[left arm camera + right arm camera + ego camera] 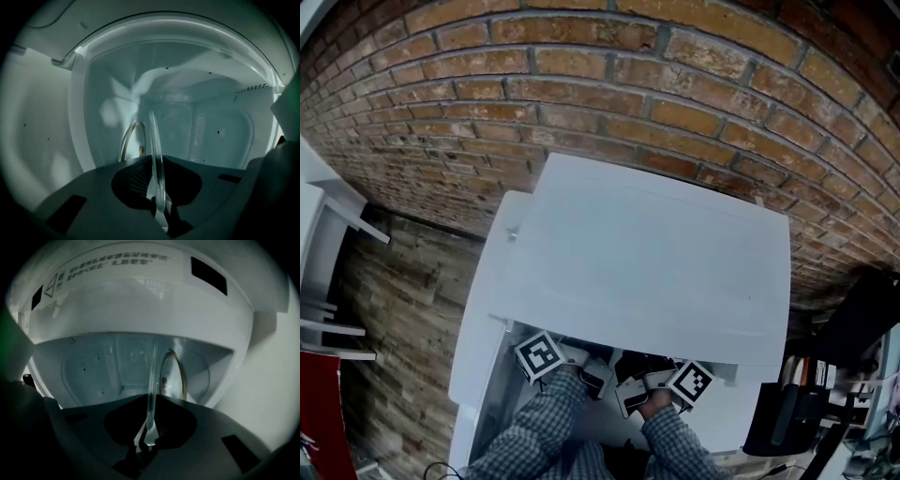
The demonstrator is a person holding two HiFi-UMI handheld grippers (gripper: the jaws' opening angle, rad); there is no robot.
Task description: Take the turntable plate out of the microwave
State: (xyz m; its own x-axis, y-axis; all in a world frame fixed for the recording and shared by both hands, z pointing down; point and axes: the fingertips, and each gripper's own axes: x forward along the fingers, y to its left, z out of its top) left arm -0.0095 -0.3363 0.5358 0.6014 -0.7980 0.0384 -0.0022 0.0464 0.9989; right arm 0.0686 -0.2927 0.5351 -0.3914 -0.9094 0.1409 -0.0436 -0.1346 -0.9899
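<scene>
The glass turntable plate [156,159] shows edge-on in both gripper views, running from the jaws into the white microwave [647,253] cavity. My left gripper [158,206] is shut on its rim, and my right gripper [146,439] is shut on the same plate [151,394]. In the head view the left gripper [598,373] and right gripper [630,392] sit close together under the microwave's front edge; the plate is hidden there. The roller ring [174,376] lies on the cavity floor behind the plate.
A brick wall [609,84] stands right behind the microwave. A white surface [483,309] sticks out on its left. White shelving [323,272] is at far left, and dark clutter [825,394] at the right. The cavity walls [220,136] close in around the plate.
</scene>
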